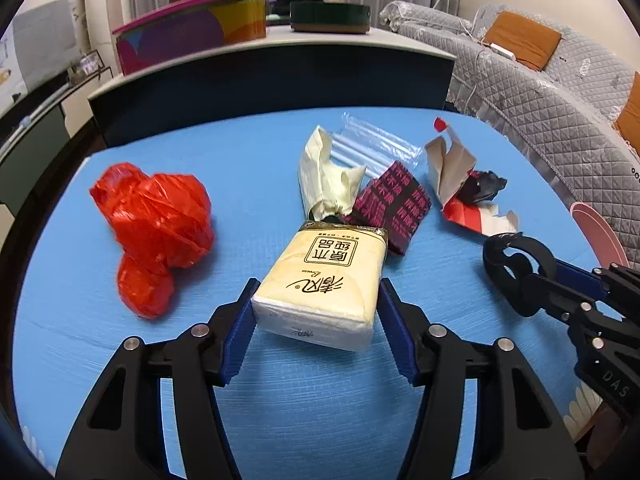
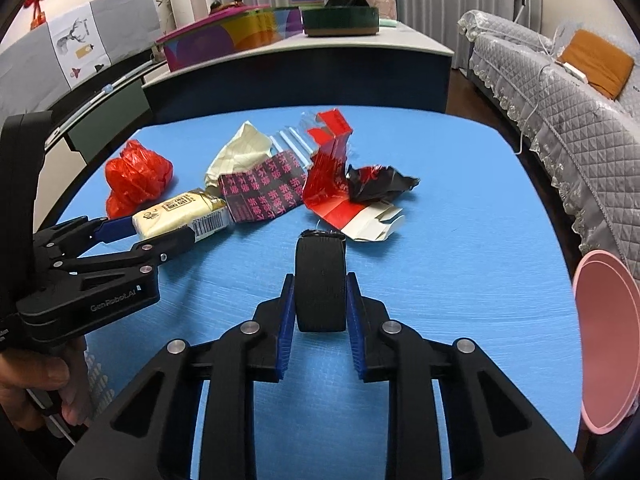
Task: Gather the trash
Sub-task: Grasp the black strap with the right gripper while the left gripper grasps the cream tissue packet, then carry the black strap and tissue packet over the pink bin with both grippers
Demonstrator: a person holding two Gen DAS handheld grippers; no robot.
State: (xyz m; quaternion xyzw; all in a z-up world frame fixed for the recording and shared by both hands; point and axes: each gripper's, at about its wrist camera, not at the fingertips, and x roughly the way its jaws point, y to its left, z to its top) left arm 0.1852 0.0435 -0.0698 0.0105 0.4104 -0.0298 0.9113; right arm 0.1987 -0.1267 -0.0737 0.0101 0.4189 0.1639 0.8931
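Left wrist view: the left gripper (image 1: 316,312) has its jaws set on either side of a cream tissue pack (image 1: 324,280), the blue pads pressing its two long sides; the pack's near end appears raised off the blue surface (image 1: 280,408). Left of the pack lies a crumpled red plastic bag (image 1: 154,232). Beyond the pack lie a crumpled cream paper (image 1: 326,176), a dark wrapper with pink print (image 1: 394,208), a clear bundle of straws (image 1: 376,146) and a torn red and white carton (image 1: 460,188) with a black scrap (image 1: 486,186) resting against it. The right gripper (image 1: 516,264) enters from the right edge, near the carton.

Right wrist view: the right gripper (image 2: 320,312) pinches a black roll (image 2: 320,284) standing on edge between its pads, just in front of the carton (image 2: 352,208). The left gripper (image 2: 160,236) clamps the tissue pack (image 2: 176,216) at the left, and a hand (image 2: 40,392) grips its handle. A pink dish (image 2: 608,344) sits at the surface's right edge.
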